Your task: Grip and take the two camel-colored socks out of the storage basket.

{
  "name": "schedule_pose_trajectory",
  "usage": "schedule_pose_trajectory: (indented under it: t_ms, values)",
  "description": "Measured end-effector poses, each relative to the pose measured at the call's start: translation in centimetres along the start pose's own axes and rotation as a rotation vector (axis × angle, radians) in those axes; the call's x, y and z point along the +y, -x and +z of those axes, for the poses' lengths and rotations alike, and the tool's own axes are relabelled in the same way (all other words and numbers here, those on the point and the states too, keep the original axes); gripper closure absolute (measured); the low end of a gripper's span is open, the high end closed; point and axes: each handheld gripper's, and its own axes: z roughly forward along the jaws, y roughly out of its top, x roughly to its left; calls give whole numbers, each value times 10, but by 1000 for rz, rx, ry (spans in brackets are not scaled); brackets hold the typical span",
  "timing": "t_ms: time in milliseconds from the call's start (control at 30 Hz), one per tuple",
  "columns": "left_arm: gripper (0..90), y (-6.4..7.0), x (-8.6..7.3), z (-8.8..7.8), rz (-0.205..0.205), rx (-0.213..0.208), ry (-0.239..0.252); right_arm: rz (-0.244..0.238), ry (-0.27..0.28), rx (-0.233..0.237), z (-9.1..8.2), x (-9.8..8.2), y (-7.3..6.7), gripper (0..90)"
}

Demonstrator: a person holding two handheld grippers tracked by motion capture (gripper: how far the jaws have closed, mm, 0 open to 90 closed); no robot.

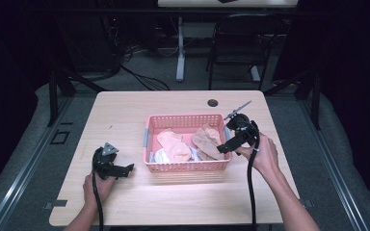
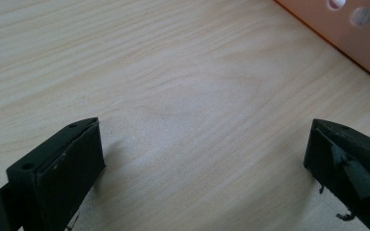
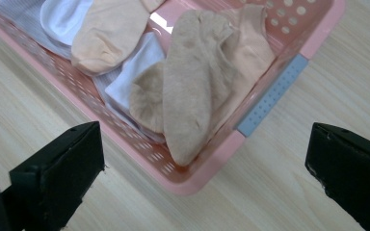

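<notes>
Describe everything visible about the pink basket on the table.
The pink basket is a shallow rectangular tray of what looks like plastic, its walls pierced with rows of small holes, with a grey perforated handle piece set into each short end. It sits upright near the middle of the wooden table. Inside lie socks: peach, tan, white and one pale striped, the tan sock leaning on the end wall. The open right gripper hovers over its right end, apparently not touching.

Dim room, grey floor [image 1: 24,144], black chair [image 1: 238,43]; cables [image 1: 139,72], perhaps a second desk [image 1: 226,3] behind
</notes>
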Motion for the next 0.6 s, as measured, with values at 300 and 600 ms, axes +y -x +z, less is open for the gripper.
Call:
schedule_pose_trajectory:
  t_ms: [300, 600]
  values:
    - [0, 0, 0, 0, -1, 0, 0, -20, 12, 21, 17, 18, -8, 12]
    - [0, 0, 0, 0, 0, 0, 0, -6, -15, 45, 40, 28, -6, 45]
